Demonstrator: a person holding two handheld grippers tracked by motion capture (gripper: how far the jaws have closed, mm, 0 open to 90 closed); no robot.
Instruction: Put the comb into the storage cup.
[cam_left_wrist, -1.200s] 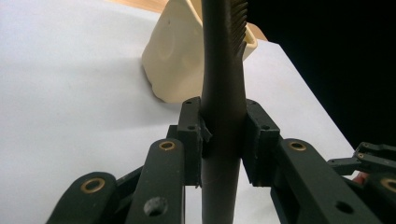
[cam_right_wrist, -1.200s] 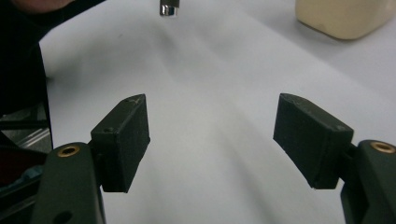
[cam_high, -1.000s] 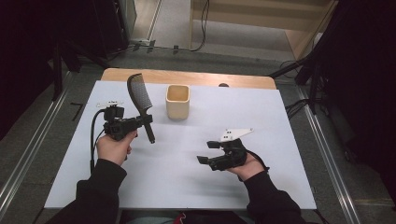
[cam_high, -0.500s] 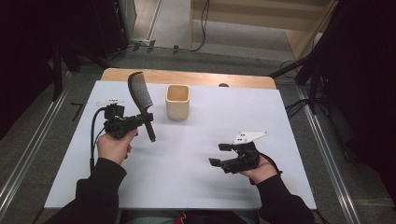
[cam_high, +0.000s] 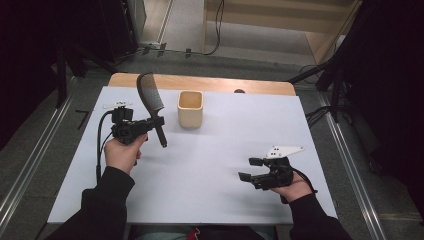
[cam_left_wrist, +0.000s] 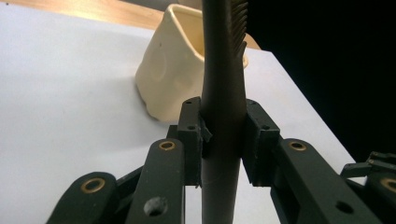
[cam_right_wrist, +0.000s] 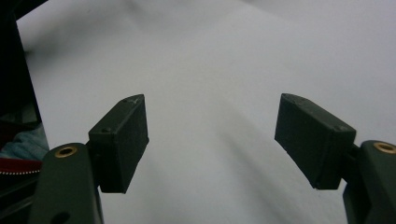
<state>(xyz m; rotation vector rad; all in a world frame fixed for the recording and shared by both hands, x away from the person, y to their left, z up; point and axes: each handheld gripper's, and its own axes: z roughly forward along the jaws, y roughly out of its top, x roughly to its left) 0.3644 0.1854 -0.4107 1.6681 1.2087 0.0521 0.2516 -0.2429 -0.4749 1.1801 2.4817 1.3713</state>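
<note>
A long black plastic comb (cam_high: 150, 103) is pinched by the left gripper (cam_high: 150, 124) at the neck where handle meets teeth, held off the table just left of the cream square ceramic cup (cam_high: 190, 108), teeth end raised, handle end angled down. Judged light and stiff, smooth-sided — slip or rotation in the jaws is likely if gripped further out; the flat neck is judged the best hold. The cup is judged heavier and chip-prone.

The right gripper (cam_high: 248, 169) is held well to the cup's near right, jaws spread wide, nothing between them.

In the left gripper view both pads are seen pressed flat on the comb (cam_left_wrist: 223, 93), cup (cam_left_wrist: 175, 70) directly behind — contact not resolvable in the high view. In the right gripper view the gap between its pads (cam_right_wrist: 122, 140) is confirmed over bare white table (cam_right_wrist: 210, 93).
</note>
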